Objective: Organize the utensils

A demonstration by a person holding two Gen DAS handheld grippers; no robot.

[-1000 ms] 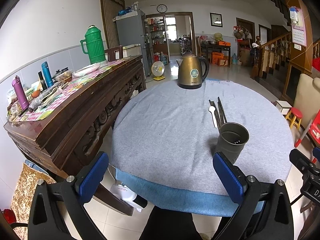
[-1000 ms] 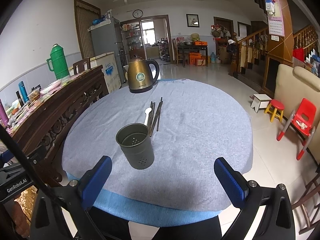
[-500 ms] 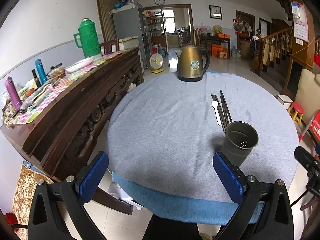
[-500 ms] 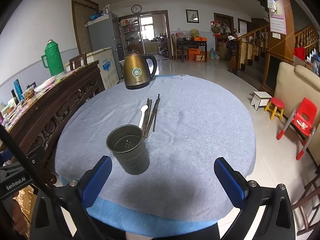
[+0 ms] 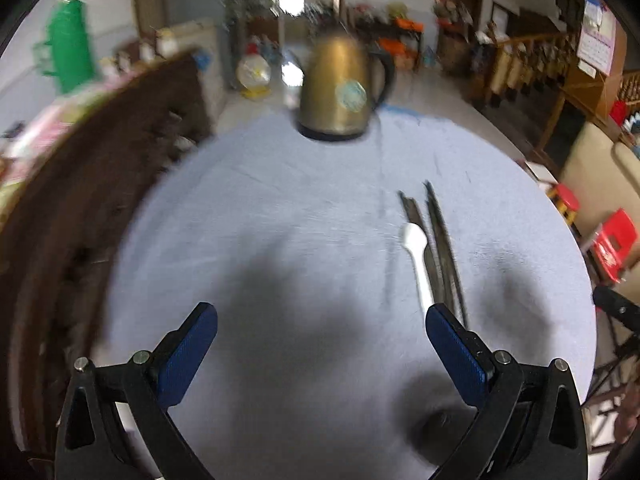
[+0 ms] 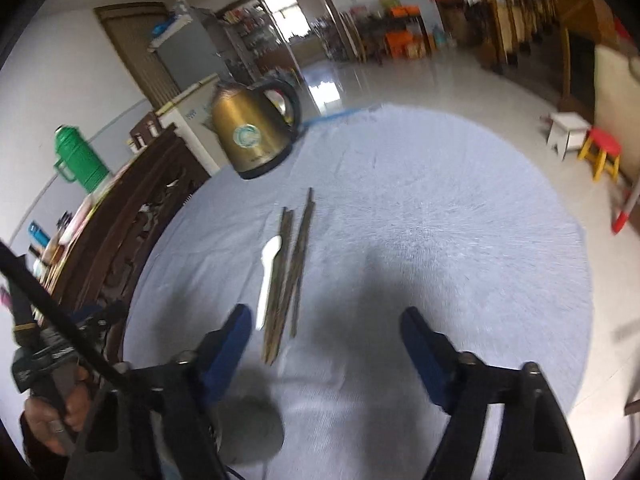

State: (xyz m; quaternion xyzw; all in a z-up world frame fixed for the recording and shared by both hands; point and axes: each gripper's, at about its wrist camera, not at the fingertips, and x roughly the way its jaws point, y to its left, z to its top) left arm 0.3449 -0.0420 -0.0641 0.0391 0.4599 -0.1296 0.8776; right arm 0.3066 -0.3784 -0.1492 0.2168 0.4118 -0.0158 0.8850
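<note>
I am in the approach step. My left gripper [image 5: 320,350] is wide open and empty over the desk [image 5: 280,220]. The spoon [image 6: 269,276] and chopsticks [image 6: 294,264] lie together ahead. My right gripper [image 6: 326,344], empty, has just been closing partway; next I must straddle the chopsticks.

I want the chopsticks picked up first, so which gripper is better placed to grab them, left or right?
Probably the right gripper: the near ends of the chopsticks lie just ahead, by its left finger. For the left gripper they sit beyond its right finger. The jaws of both are open and empty.
</note>
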